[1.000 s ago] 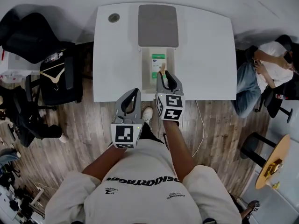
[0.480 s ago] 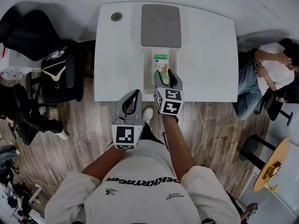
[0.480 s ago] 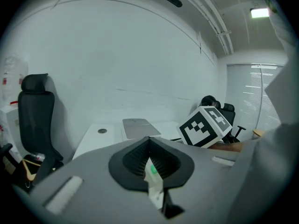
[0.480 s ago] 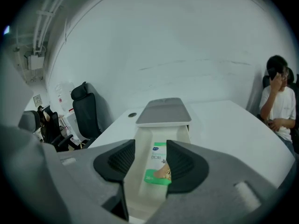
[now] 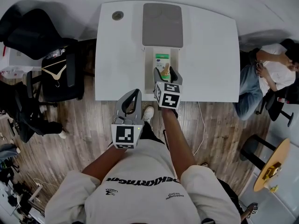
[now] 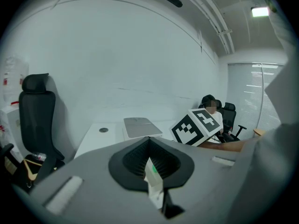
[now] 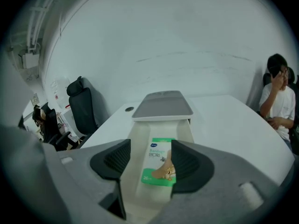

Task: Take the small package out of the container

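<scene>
Nearest us, the left gripper (image 5: 132, 97) hangs short of the table (image 5: 121, 64), over the floor, its jaws closed on a small white slip (image 6: 154, 185) with a green mark. Just ahead, the right gripper (image 5: 166, 72) tilts down over the near end of the box (image 5: 148, 64). Its jaws have just been opening and stand apart, with nothing pressed between them. The packet (image 5: 162, 61) lies flat on the box floor, in line with that gap (green and white, a thin thing).

We judge the step to be the reach-in. We should keep the jaws wide, lower until one pad sits at each long edge of the packet, and close only then; so flat a packet may need a pad worked under an edge.

The box walls stand close on both sides, so we have little room sideways and the way out is straight up. Beyond, the grey lid (image 5: 162, 24) sits at the box's far end. The table offers open room left and right of the box. A chair (image 5: 56, 73) and a seated person (image 5: 271, 73) are well apart from it.
</scene>
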A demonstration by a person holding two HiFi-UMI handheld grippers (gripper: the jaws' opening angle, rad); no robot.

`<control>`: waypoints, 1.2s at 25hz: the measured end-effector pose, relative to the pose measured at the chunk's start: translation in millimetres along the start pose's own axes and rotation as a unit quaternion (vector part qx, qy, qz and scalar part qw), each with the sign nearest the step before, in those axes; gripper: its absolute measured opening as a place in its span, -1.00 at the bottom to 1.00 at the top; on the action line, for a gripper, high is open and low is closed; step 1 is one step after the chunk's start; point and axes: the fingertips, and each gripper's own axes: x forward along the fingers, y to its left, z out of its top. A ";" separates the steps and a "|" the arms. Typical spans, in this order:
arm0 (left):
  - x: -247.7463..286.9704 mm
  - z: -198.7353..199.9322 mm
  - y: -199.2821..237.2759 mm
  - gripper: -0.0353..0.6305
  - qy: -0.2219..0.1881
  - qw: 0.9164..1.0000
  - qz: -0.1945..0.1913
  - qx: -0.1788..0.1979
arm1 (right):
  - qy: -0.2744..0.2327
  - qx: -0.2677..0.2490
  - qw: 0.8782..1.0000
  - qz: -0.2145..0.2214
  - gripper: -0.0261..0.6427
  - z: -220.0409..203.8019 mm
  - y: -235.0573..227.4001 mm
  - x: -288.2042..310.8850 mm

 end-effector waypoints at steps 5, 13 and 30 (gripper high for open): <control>1.8 -1.6 2.9 -0.88 0.003 1.000 0.002 -0.001 | 0.019 0.001 1.000 -0.006 -0.08 -4.2 -4.5 12.2; 1.9 -5.7 5.7 -0.88 0.007 1.000 0.007 -0.003 | 0.050 0.001 0.999 -0.016 0.02 -18.5 -11.7 28.0; 3.2 -9.5 14.1 -0.88 0.011 1.000 0.019 -0.007 | 0.087 0.011 0.995 -0.037 0.11 -33.8 -19.9 52.2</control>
